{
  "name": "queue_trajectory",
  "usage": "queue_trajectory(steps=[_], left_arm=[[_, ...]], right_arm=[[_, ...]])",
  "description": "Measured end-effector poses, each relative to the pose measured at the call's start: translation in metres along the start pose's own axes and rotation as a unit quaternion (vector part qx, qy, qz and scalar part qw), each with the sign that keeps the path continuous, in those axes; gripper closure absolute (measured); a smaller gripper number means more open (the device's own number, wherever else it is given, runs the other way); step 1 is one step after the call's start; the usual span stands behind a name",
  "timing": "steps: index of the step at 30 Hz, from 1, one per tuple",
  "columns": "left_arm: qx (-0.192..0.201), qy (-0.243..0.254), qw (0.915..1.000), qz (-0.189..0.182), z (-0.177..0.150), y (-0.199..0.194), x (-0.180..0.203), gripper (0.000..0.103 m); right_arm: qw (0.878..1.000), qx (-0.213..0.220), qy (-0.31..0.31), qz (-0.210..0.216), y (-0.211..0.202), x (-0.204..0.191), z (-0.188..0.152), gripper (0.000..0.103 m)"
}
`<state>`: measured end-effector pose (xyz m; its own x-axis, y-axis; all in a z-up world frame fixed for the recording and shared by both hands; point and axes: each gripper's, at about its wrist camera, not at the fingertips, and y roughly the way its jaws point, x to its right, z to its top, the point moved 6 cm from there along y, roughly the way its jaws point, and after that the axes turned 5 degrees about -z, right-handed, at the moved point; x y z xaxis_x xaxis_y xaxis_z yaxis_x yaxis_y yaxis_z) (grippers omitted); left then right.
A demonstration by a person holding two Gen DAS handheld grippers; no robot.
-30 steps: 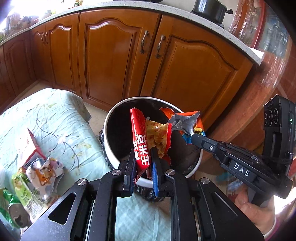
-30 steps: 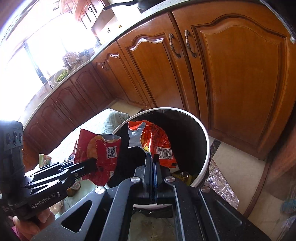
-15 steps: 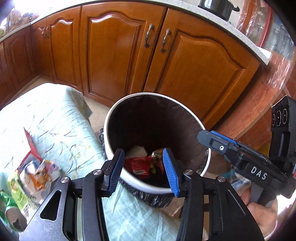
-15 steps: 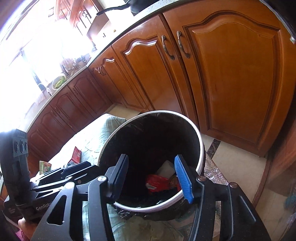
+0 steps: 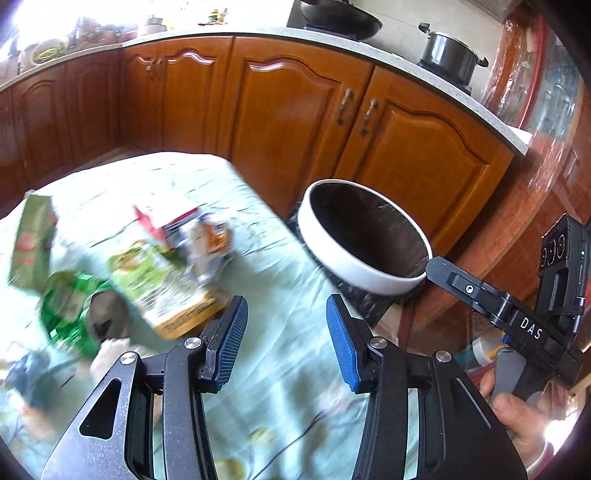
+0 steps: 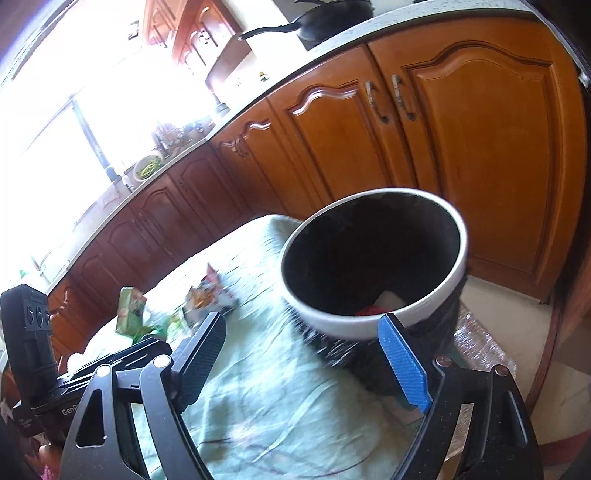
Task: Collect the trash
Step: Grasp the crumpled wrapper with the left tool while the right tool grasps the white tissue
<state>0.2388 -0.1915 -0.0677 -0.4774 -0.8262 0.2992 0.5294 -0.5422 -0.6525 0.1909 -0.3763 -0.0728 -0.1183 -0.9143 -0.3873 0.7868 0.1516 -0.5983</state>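
Note:
A white-rimmed trash bin [image 5: 343, 271] with a black liner stands beside the table; it also shows in the right wrist view [image 6: 436, 306], with red and white trash at its bottom. My left gripper [image 5: 284, 343] is open and empty over the pale green tablecloth [image 5: 280, 398]. Several wrappers lie left of it: a yellow-green packet [image 5: 159, 280], a green wrapper [image 5: 70, 314], a white and orange wrapper [image 5: 207, 243] and a green carton [image 5: 31, 247]. My right gripper [image 6: 303, 358] is open and empty, near the bin's rim.
Brown kitchen cabinets [image 5: 288, 118] with a pale countertop run behind the table and bin. A pot [image 5: 448, 55] and a pan [image 5: 340, 18] sit on the counter. The other gripper's body shows at the right of the left wrist view [image 5: 517, 317].
Both grippers held wrappers over the bin, then opened and dropped them in. Both have since pulled back; the left one has swung left toward the wrappers on the table.

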Motion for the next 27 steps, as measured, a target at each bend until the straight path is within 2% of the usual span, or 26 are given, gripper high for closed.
queue_trajectory(steps=[9,17,27], left_arm=[[0.026,-0.040,0.9979,0.045,-0.031,-0.055,-0.053,0.058],[0.035,-0.081,0.9934,0.074,-0.053,-0.082,-0.096,0.058],[0.053,-0.103,0.9869,0.113,-0.066,-0.109,-0.132,0.057]], right_arm=[[0.999,-0.030,-0.022,0.039,0.009,-0.051,-0.037,0.013],[0.993,-0.061,-0.061,0.075,0.016,-0.100,-0.069,0.013],[0.987,-0.089,-0.096,0.098,0.034,-0.141,-0.086,0.013]])
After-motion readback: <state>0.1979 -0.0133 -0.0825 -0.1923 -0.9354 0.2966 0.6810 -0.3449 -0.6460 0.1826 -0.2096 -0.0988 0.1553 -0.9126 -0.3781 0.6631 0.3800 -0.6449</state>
